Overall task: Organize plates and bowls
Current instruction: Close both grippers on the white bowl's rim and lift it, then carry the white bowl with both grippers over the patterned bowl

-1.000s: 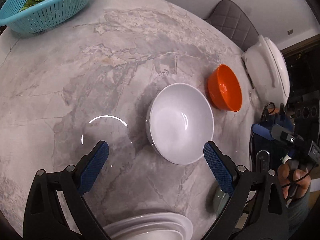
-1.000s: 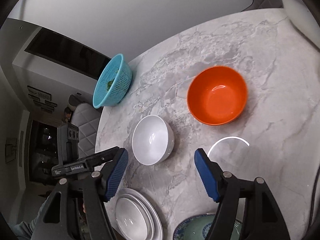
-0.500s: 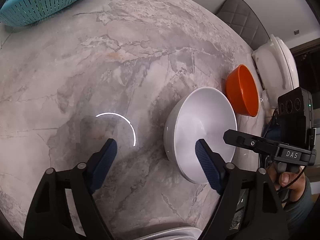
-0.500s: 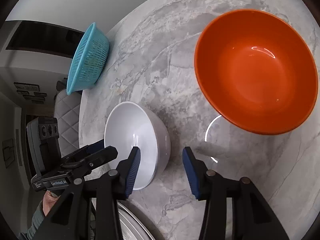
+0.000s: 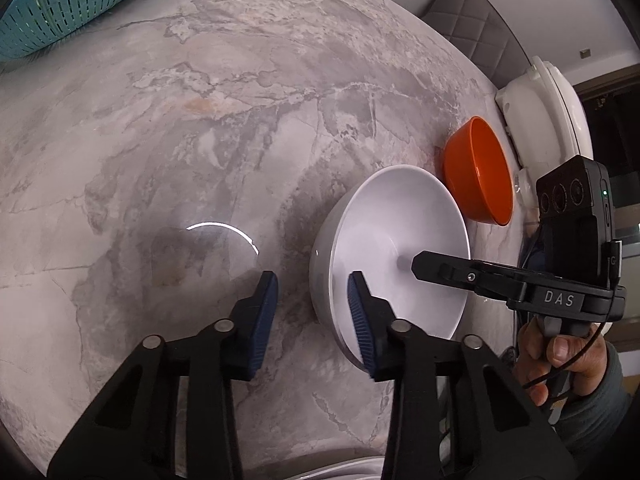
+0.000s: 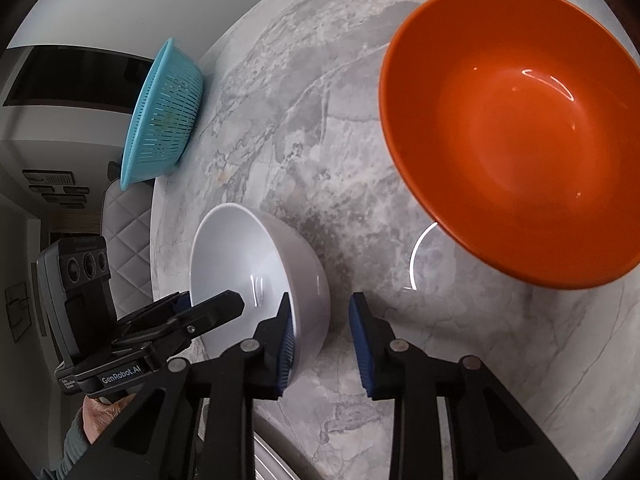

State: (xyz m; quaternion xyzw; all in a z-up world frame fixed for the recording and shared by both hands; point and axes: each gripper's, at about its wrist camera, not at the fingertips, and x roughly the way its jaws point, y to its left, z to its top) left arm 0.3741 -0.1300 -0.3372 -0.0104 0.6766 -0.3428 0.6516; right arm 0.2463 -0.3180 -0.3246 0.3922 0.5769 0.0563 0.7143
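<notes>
A white bowl (image 5: 400, 240) stands on the marble table (image 5: 200, 140), with an orange bowl (image 5: 480, 172) just behind it. My left gripper (image 5: 312, 312) straddles the white bowl's left wall, one pad inside and one outside. Its jaws are closing, and a gap still shows at the outer pad. In the right wrist view, my right gripper (image 6: 322, 336) straddles the opposite wall of the white bowl (image 6: 240, 256). Its jaws are closing too. The inner pad is at the rim and the outer pad is apart. The orange bowl (image 6: 512, 132) sits up right.
A teal colander (image 5: 60, 4) stands at the far left edge of the table. A white lidded appliance (image 5: 548, 112) sits behind the orange bowl, with a grey quilted chair (image 5: 476, 36) beyond. Stacked white plates (image 5: 344, 470) lie at the near edge. A person's hand (image 5: 560, 356) holds the right gripper.
Both grippers came down onto the white bowl from opposite sides, and their jaws narrowed around its walls. The right one dropped furthest, so the orange bowl now looms large.
</notes>
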